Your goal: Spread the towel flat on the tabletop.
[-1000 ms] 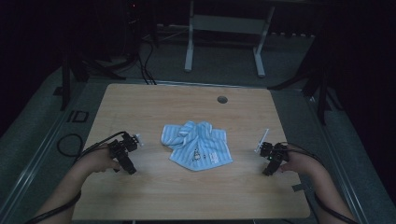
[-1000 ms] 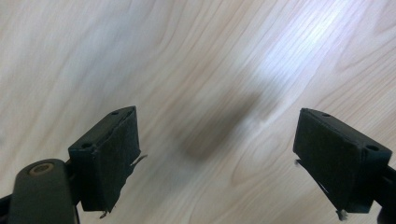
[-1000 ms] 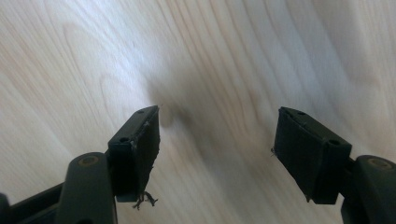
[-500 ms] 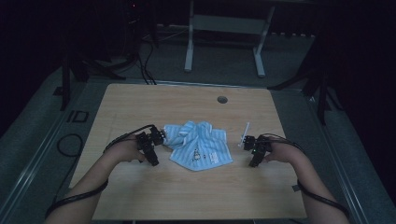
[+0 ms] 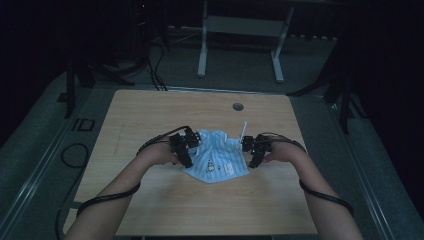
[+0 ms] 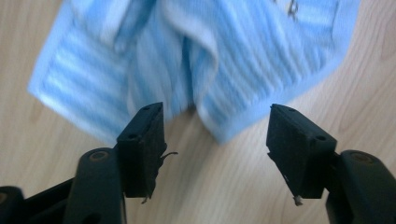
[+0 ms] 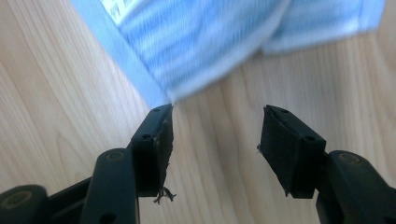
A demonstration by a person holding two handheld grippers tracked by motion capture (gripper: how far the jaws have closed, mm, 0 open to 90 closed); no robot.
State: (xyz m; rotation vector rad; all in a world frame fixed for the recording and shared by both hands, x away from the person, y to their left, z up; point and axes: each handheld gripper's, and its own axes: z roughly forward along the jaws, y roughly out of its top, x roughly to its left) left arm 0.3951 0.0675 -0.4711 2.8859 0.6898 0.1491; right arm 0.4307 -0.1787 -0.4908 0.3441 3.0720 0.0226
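Light wood bench [image 5: 150, 200], rect top, small round hole [image 5: 238, 106] nr far edge, right of centre. Crumpled blue/white striped cloth [image 5: 217, 160] lies approx mid-bench, slightly twd near edge, w/ small print on it. Rest of top bare wood.

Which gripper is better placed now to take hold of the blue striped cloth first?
Left, probably. The left gripper has a fold of the blue striped cloth just ahead of its open jaws, which were closing. The right gripper reaches only a corner beside one jaw.
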